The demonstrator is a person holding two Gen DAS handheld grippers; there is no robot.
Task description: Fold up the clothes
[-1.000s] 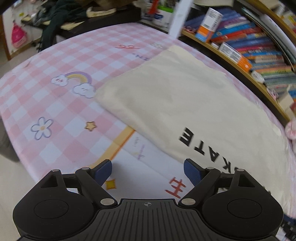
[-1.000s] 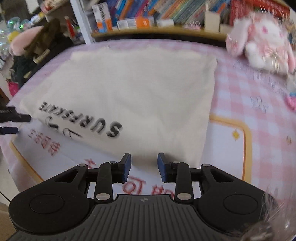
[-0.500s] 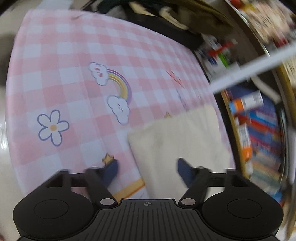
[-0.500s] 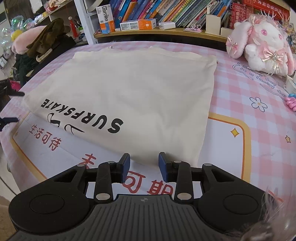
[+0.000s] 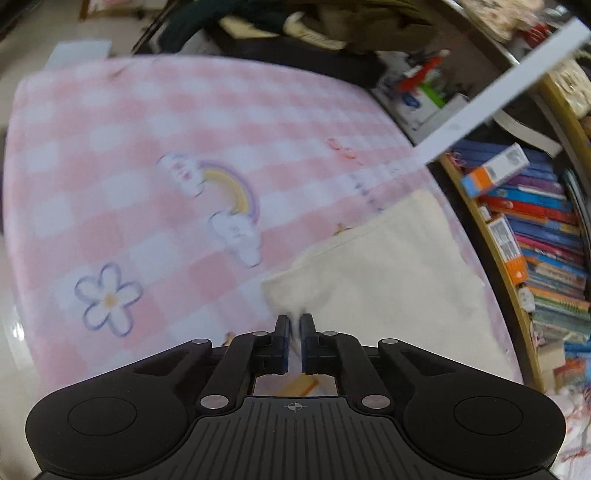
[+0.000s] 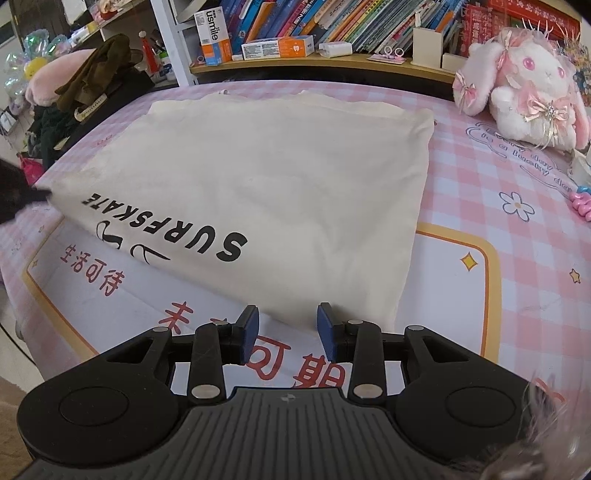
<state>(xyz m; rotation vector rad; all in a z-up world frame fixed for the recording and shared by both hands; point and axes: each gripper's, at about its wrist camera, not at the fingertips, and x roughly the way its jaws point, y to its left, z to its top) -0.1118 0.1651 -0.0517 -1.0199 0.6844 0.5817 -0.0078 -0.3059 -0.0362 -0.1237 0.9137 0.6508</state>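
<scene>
A cream shirt (image 6: pixel 280 177) printed "SURFSKATE" lies flat, folded to a rectangle, on the pink checked tablecloth (image 6: pixel 480 229). My left gripper (image 5: pixel 294 325) is at the shirt's (image 5: pixel 388 280) near left corner. Its jaws are closing, and a bunched tip of the cream fabric is pinched between the blue pads. In the right wrist view that gripper shows as a dark shape (image 6: pixel 13 195) at the shirt's left corner. My right gripper (image 6: pixel 288 319) stands partly open at the shirt's front edge near the right corner. The hem lies between its fingertips (image 6: pixel 249 325) without being pressed.
Bookshelves (image 5: pixel 535 229) run along the table's far side (image 6: pixel 295 29). A white and pink plush rabbit (image 6: pixel 524 85) sits at the back right, with a small pink toy (image 6: pixel 583 203) at the right edge. Dark clothes (image 6: pixel 92 70) are heaped beyond the left end.
My left gripper swung left along the shirt's edge, rolled, and went from wide open to closed on the shirt's corner. The right gripper has stayed put.
</scene>
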